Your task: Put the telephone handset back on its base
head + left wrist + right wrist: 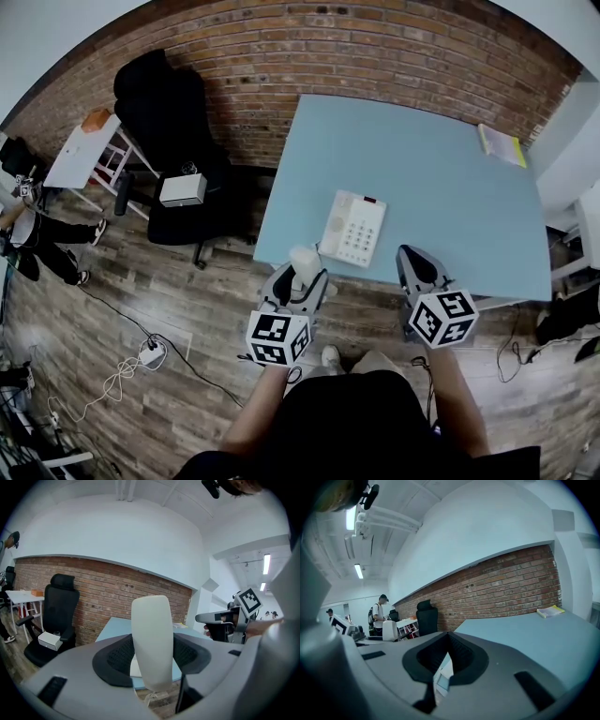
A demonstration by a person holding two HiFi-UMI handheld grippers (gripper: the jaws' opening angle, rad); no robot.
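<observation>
- The blue table (441,169) carries the telephone base (354,228) near its front edge, with the cradle side bare.
- The step in hand looks like the carry: next, the handset (151,641) must go forward, tip flat and settle along the base's left side.
- The left gripper (300,279) has its jaws clamped on the upright handset, near the base and short of the table's edge.
- The right gripper (417,267) is closed on nothing.
</observation>
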